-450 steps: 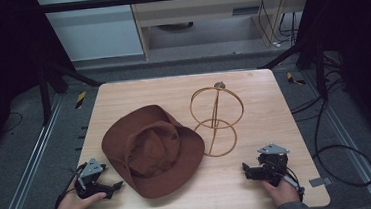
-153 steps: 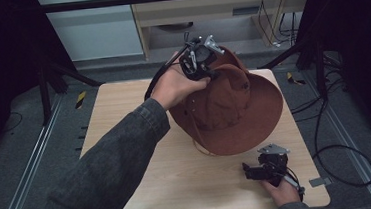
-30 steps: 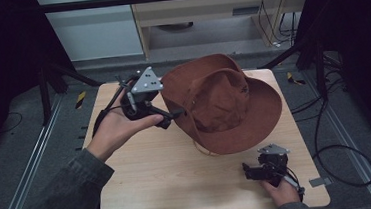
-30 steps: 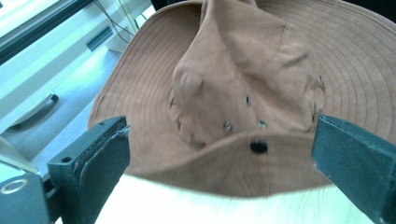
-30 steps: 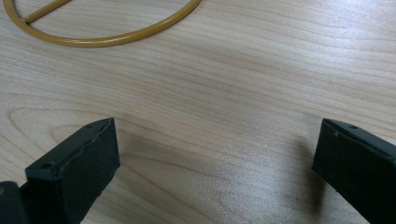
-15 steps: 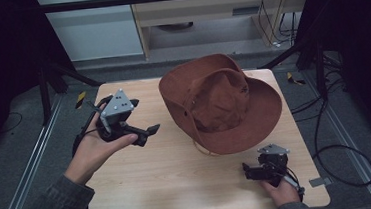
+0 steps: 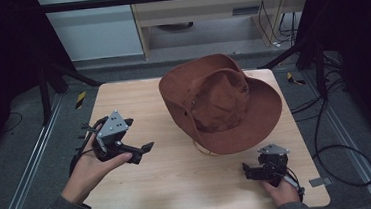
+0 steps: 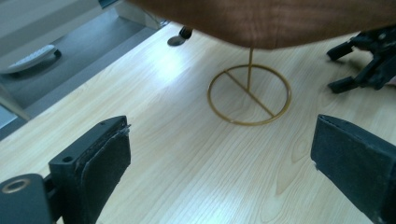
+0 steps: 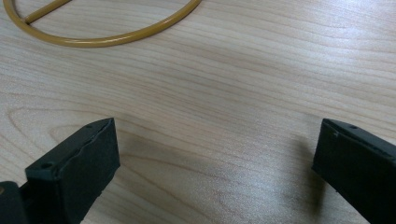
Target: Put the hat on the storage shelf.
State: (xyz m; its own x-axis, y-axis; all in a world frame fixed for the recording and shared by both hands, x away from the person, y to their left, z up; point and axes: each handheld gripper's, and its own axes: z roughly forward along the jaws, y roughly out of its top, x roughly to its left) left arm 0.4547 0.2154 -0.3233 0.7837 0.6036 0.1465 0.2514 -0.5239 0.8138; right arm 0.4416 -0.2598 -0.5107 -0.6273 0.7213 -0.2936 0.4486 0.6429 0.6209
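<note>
- Left tongs [image 7: 142, 153]: held above the desk [image 7: 180, 185] at its left side, jaws spread wide with nothing between them. In the left gripper view the gap between the jaws frames bare wood.
- Right tongs [image 7: 249, 172]: low at the desk's near right corner, jaws likewise wide apart and empty; the right gripper view shows wood grain between them.
- Brown hat [image 7: 221, 101]: sits on top of the gold wire stand [image 8: 250, 93], toward the far right of the desk, well apart from both tongs.
- Hidden or cut off: from the high view the hat covers nearly all of the stand; a small arc of the base ring peeks out under the near brim. The left gripper view cuts the hat off at the top edge, showing its underside, the stand's post and the ring base. The right gripper view catches a part of the ring at its top edge.
- Change: half a second ago the left tongs were higher and farther up the desk; they have drawn back toward the person and lower. The hat and right tongs have not shifted.
</note>
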